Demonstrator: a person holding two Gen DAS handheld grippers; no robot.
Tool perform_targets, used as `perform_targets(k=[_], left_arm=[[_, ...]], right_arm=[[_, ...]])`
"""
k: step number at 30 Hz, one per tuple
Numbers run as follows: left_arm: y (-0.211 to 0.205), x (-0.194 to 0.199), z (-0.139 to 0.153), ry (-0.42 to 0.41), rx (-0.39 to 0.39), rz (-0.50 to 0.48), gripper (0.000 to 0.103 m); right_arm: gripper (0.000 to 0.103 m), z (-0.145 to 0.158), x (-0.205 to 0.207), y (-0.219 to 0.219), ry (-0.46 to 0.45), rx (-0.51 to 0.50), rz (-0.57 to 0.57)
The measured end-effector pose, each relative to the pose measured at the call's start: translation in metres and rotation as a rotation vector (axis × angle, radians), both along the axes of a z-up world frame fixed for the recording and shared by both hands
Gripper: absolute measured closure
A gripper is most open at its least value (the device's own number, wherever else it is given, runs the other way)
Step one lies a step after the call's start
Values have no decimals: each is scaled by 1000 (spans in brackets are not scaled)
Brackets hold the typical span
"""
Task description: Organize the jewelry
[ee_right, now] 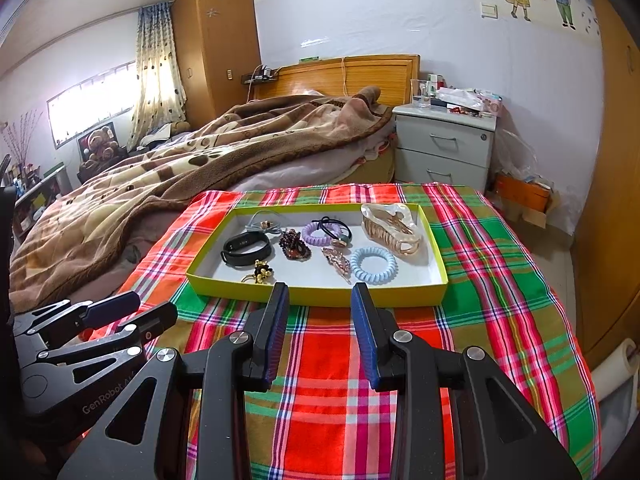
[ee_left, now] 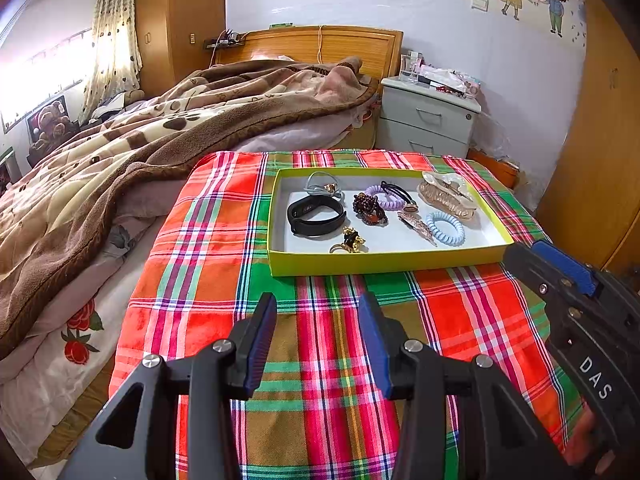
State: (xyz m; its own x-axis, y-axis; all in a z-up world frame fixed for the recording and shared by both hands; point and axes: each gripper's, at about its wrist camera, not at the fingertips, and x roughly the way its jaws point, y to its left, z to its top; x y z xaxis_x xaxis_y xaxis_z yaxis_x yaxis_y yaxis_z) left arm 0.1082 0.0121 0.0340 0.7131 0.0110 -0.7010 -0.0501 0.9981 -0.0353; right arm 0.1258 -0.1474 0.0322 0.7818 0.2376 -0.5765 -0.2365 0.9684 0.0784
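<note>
Your right claw [ee_right: 319,334] and left claw [ee_left: 317,344] are both open and hold nothing, and the yellow tray [ee_right: 320,297] lies straight ahead, nearer your right one.

A home bedroom: bed [ee_left: 200,120], nightstand [ee_left: 428,120], wardrobe [ee_right: 216,48].
</note>
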Motion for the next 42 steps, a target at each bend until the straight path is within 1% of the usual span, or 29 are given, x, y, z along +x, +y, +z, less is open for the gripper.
perform_targets(k=[42], left_arm=[[2,0,-1,1,-4,11,59]], right_arm=[[70,1,-1,-1,8,0,-12]])
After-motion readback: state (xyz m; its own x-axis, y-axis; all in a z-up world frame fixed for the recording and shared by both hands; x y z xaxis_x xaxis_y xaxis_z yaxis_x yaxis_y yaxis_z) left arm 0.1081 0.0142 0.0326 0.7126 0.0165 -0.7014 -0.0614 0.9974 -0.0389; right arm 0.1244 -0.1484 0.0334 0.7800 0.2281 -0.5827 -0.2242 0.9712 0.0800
